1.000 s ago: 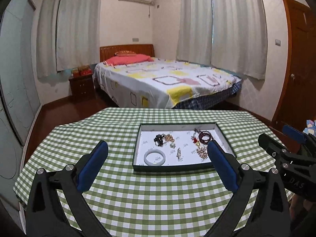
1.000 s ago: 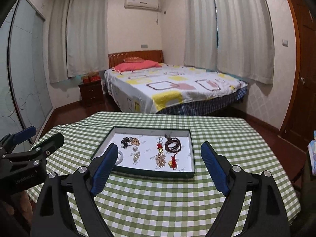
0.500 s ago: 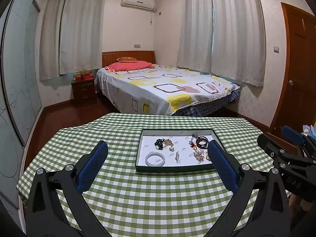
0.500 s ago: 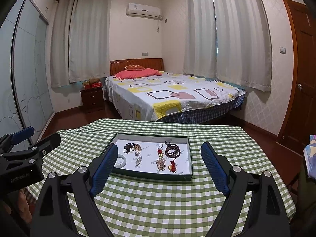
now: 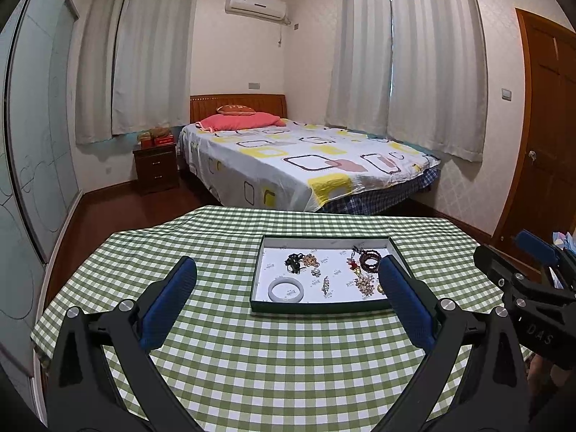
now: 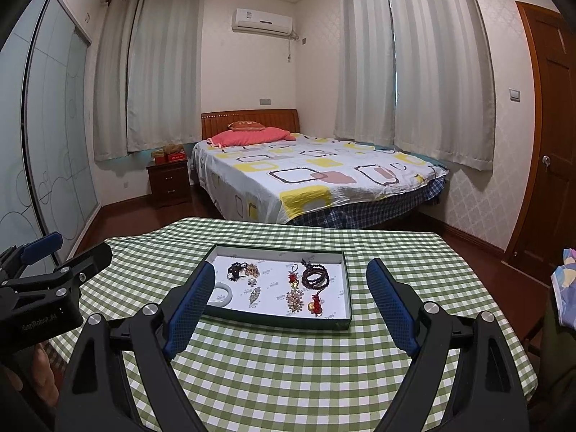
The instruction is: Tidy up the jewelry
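Jewelry lies loose in a shallow dark-rimmed tray (image 5: 320,309) with a white floor, set on a table under a green checked cloth (image 5: 252,360). Seen from the left wrist, a pale bangle (image 5: 286,291) sits at 7 o'clock in the tray, a black piece (image 5: 293,262) at 11 o'clock, dark beads (image 5: 369,260) at 2 o'clock and a cluster of pale beads (image 5: 364,282) at 4 o'clock. The left gripper (image 5: 288,288) hovers above the cloth, tilted gently downward, its 2 blue pads spread wide with nothing between them; the right-side pad overlaps the tray's near right corner in that view. The right gripper (image 6: 291,288) hangs beside it at a like tilt, pads also wide apart and gripping nothing, framing the tray from the near side. Each gripper shows at the edge of the other's view. Beyond the table stands a bed (image 6: 316,180) with a patterned cover, a nightstand (image 6: 169,180) at its 9 o'clock, curtains (image 6: 414,72) and a wooden door (image 6: 550,126) at 3 o'clock.
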The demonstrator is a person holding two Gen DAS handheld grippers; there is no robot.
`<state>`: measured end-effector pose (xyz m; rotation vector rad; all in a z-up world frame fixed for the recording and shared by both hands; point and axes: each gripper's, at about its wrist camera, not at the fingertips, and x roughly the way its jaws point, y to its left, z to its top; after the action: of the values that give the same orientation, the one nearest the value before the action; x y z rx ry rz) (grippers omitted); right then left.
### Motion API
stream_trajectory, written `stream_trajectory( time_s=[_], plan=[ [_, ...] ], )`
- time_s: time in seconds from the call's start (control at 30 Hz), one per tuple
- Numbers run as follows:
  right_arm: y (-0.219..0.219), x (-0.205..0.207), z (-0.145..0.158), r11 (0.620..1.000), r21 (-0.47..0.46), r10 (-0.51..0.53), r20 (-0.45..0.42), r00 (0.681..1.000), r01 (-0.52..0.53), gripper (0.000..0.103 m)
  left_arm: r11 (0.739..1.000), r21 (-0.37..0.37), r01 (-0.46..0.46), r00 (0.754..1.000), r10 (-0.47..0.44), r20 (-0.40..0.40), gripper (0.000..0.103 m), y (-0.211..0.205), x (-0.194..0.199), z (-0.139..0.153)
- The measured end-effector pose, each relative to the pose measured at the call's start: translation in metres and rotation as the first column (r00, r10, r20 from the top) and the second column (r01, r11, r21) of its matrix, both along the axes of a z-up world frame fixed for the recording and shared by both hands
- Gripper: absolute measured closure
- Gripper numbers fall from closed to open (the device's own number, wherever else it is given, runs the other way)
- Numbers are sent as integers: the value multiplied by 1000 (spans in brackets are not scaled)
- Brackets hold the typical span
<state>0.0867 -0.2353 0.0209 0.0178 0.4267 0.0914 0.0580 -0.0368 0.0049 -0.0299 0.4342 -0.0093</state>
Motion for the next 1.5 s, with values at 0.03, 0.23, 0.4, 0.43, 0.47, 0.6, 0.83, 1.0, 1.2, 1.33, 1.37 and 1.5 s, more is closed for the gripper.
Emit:
stream_trajectory(
  time_s=[0.03, 0.23, 0.4, 0.43, 0.47, 0.6, 0.83, 1.0, 1.2, 1.33, 1.37, 1.5],
  plan=[
    [0, 0, 0, 1000, 0, 0, 0, 1000, 0, 20, 1000, -4, 0, 1000, 0, -1, 5, 0, 0, 0],
    [1, -1, 0, 1000, 0, -1, 2, 1000, 1, 20, 1000, -12, -5, 1000, 5, 0, 5, 5, -1, -1],
    [1, -2, -1, 1000, 1, 0, 0, 1000, 0, 20, 1000, -8, -8, 1000, 8, 0, 5, 6, 0, -1],
    [2, -2, -1, 1000, 2, 1, -1, 1000, -1, 20, 1000, -6, -13, 1000, 13, -1, 5, 6, 0, -1],
    [1, -2, -1, 1000, 1, 1, -1, 1000, -1, 20, 1000, -5, -12, 1000, 12, -1, 5, 6, 0, -1],
    [2, -2, -1, 1000, 0, 2, -2, 1000, -2, 20, 1000, 3, -13, 1000, 13, 3, 5, 5, -1, -3],
    [3, -2, -2, 1000, 1, 2, -5, 1000, -2, 20, 1000, 13, -7, 1000, 7, 13, 4, 4, -2, -4],
    [4, -2, -5, 1000, 1, 4, -8, 1000, -4, 20, 1000, 6, 5, 1000, -5, 8, 4, 4, -1, -5],
    [4, -2, -5, 1000, 1, 4, -9, 1000, -4, 20, 1000, -8, 5, 1000, -5, 8, 4, 7, -1, -6],
    [5, -3, -5, 1000, 1, 6, -10, 1000, -6, 20, 1000, -20, -6, 1000, 6, -6, 4, 10, 2, -10],
    [5, -2, -5, 1000, 1, 6, -10, 1000, -6, 20, 1000, -22, -12, 1000, 11, -15, 4, 10, 3, -12],
    [5, -2, -5, 1000, 0, 6, -13, 1000, -6, 20, 1000, -19, -19, 999, 18, -27, 4, 13, 6, -16]
  ],
)
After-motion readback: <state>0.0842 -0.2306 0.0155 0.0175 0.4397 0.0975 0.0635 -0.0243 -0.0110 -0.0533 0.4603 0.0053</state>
